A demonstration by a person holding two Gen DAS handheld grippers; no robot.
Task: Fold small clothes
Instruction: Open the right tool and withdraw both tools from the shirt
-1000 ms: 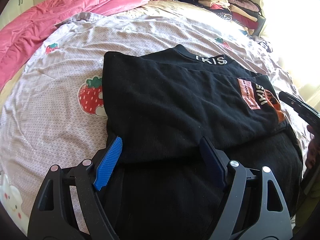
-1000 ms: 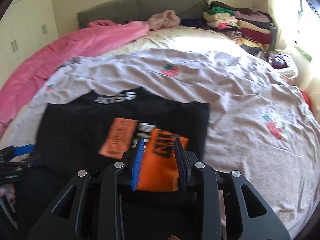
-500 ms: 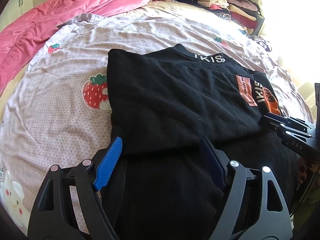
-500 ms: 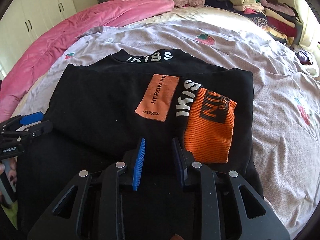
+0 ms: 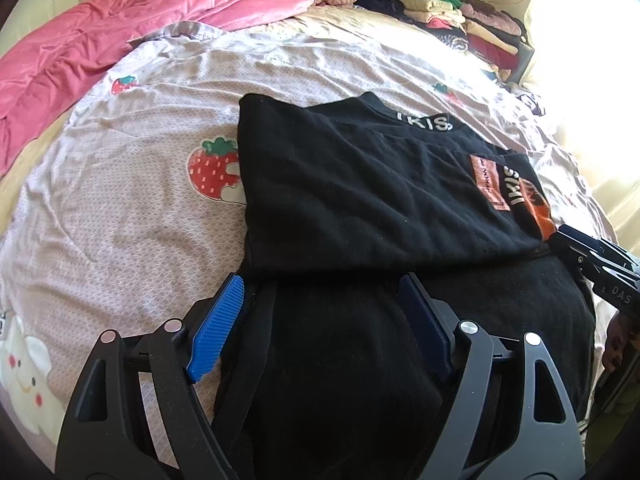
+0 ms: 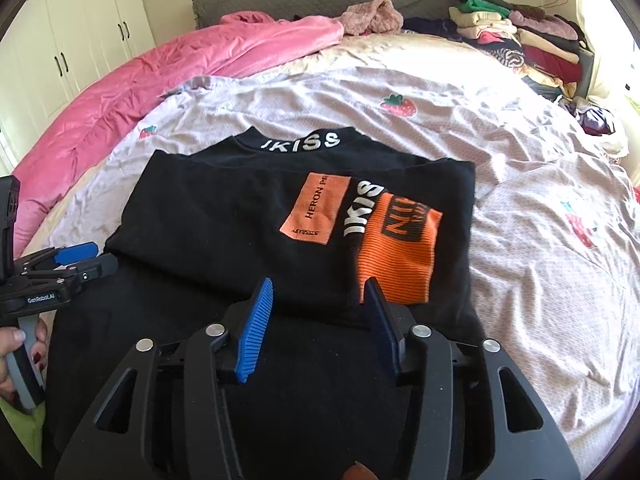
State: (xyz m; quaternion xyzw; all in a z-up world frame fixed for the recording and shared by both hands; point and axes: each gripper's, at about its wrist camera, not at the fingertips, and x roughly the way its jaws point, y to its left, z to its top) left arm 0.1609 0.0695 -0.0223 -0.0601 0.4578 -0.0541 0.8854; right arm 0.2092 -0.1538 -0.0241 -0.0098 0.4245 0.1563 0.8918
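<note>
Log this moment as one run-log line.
left claw: open, empty | right claw: open, empty | black sweatshirt: sleeves folded in, lying on strawberry bedsheet | step: bottom fold pending

A black top point(image 6: 224, 216) with white lettering and orange patches lies on a pale lilac sheet point(image 6: 520, 152) printed with red strawberries. A pink quilt point(image 6: 160, 76) lines the bed's far side. Both black grippers carry blue fingers point(image 6: 256, 332).

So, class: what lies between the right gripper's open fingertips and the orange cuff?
Only black fabric of the sweatshirt separates the right gripper from the orange cuff, in the right wrist view.
</note>
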